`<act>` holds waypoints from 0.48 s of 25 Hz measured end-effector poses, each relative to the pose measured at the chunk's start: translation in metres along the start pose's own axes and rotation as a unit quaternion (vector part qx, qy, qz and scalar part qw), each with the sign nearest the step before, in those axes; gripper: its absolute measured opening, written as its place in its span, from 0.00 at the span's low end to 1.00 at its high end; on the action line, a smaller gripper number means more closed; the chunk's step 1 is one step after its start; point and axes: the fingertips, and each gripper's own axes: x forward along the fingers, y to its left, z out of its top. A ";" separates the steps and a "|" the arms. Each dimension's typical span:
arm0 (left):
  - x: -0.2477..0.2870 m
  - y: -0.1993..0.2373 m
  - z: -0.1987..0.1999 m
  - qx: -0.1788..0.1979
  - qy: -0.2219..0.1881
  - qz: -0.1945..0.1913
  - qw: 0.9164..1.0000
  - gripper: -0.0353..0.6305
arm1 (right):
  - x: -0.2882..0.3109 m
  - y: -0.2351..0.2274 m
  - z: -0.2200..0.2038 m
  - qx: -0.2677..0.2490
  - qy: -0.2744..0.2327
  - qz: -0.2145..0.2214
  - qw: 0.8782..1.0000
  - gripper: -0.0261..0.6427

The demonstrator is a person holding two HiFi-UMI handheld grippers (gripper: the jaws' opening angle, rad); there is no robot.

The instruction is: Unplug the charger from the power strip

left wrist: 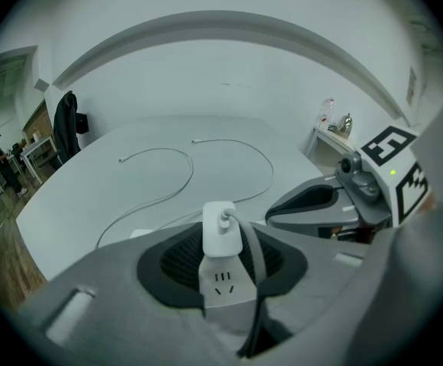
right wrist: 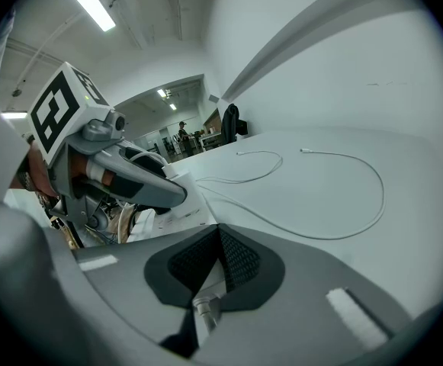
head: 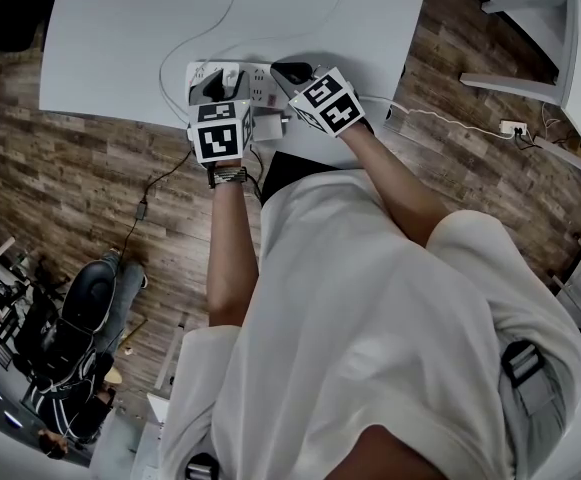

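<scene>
Clamping the strip [left wrist: 223, 287] at the table's [head: 120, 48] near edge, the left claw [left wrist: 223, 261] stands half-open around it. The charger [left wrist: 220, 231] is still plugged at its far end. The right claw [right wrist: 219, 242], shut and seemingly empty, hovers just right. Pulling remains.

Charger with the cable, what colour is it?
The charger is white; left gripper view shows it best.
</scene>
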 end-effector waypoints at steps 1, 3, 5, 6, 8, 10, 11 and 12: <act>0.000 -0.001 0.000 0.008 0.001 0.003 1.000 0.26 | 0.000 0.000 0.000 0.000 0.000 0.000 1.000 0.04; 0.000 -0.003 0.001 0.022 0.003 0.008 1.000 0.26 | 0.000 0.000 0.000 0.001 0.000 0.000 1.000 0.04; 0.000 -0.004 0.001 0.033 0.006 0.012 0.999 0.27 | 0.000 0.000 0.000 0.002 0.000 0.000 1.000 0.04; 0.001 -0.004 0.001 0.036 0.007 0.013 0.999 0.27 | 0.000 0.000 0.000 0.002 0.000 0.001 1.000 0.04; 0.001 -0.003 0.002 0.034 0.006 0.012 0.999 0.27 | 0.001 -0.001 0.001 0.003 0.001 0.001 1.000 0.04; -0.002 -0.001 0.006 0.019 -0.004 0.008 1.000 0.26 | 0.001 -0.001 0.002 0.004 0.001 0.001 1.000 0.04; -0.006 0.003 0.010 0.007 -0.014 0.007 1.000 0.26 | 0.000 -0.001 0.002 0.004 0.001 0.001 1.000 0.04; -0.010 0.008 0.016 -0.007 -0.025 0.006 1.000 0.26 | 0.000 -0.001 0.002 0.003 0.000 0.000 1.000 0.04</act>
